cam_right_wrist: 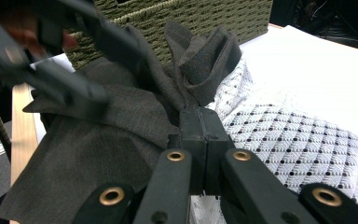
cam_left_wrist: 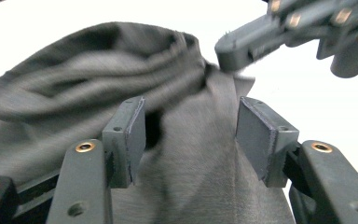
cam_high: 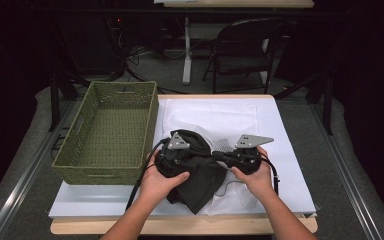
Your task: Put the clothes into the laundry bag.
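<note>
Now the work in hand appears to be folding or regripping a dark grey cloth (cam_high: 200, 172) at the lower centre of the high view, on a white sheet (cam_high: 280, 150) over the table (cam_high: 180, 226). The right gripper (cam_right_wrist: 199, 122) has its jaws pressed together on a pinched ridge of the cloth; in the right gripper view the fabric rises in a crumpled peak just above the jaw tips, at the centre of the frame. The left gripper (cam_left_wrist: 191, 135) stands with its jaws apart: in the left gripper view the cloth lies between and beyond them, filling the centre and left of the frame, and neither pad presses on it. A white patterned fabric (cam_right_wrist: 298, 140) lies under the cloth, toward the lower right of the right gripper view. A green woven basket (cam_high: 111, 131) stands at the left of the high view, just beside the cloth. As a judgement, the next move calls for the left gripper to find a fresh edge and close on it while the right gripper holds its pinch.
</note>
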`<state>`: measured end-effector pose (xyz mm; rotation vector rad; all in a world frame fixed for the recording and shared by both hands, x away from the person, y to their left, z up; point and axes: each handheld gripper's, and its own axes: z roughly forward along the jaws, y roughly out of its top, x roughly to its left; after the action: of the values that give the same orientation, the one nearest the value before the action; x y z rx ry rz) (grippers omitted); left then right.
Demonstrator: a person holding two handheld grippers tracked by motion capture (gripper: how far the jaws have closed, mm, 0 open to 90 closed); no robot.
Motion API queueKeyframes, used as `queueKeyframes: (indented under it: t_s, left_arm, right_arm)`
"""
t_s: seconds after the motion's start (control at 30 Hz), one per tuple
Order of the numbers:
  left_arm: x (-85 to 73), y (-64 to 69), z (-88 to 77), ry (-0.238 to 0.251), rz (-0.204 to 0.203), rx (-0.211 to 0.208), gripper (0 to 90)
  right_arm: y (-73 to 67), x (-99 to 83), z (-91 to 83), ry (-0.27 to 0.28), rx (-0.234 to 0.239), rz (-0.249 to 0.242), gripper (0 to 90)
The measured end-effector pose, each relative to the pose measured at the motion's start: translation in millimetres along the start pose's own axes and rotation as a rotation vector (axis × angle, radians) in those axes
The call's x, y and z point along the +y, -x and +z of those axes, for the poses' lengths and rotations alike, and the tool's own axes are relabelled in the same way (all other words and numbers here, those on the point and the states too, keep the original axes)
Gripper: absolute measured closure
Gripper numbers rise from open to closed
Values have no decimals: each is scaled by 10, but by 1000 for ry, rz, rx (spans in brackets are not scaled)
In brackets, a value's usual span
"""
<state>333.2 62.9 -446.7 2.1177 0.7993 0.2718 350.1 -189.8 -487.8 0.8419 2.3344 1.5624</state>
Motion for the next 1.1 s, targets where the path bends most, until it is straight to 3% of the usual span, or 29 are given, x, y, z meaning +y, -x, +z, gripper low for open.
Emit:
queueKeyframes:
  t_s: [0.2,0.3,0.67,0.77,0.83,0.93,1.03,1.1]
  left_arm:
    - [106,-108,59,-13,22,31,401]
    - [177,-122,212,-35,76,56,392]
    - [244,-144,364,-65,131,38,361]
    - [252,-139,326,-28,146,73,403]
    - [283,-163,274,10,134,50,420]
    - [329,-193,278,13,122,20,402]
    - [316,-208,354,-35,132,-26,393]
    - [284,-202,405,-64,146,-32,383]
  right_arm:
    - [-2,2,-3,7,3,8,900]
    - [-3,3,-2,8,5,11,900]
    - [14,11,-18,21,8,19,900]
    - [15,13,-18,20,11,22,900]
    - [15,15,-19,21,11,20,900]
    - [18,16,-20,24,13,24,900]
    - [26,17,-22,28,16,32,900]
    - [30,19,-28,30,14,33,900]
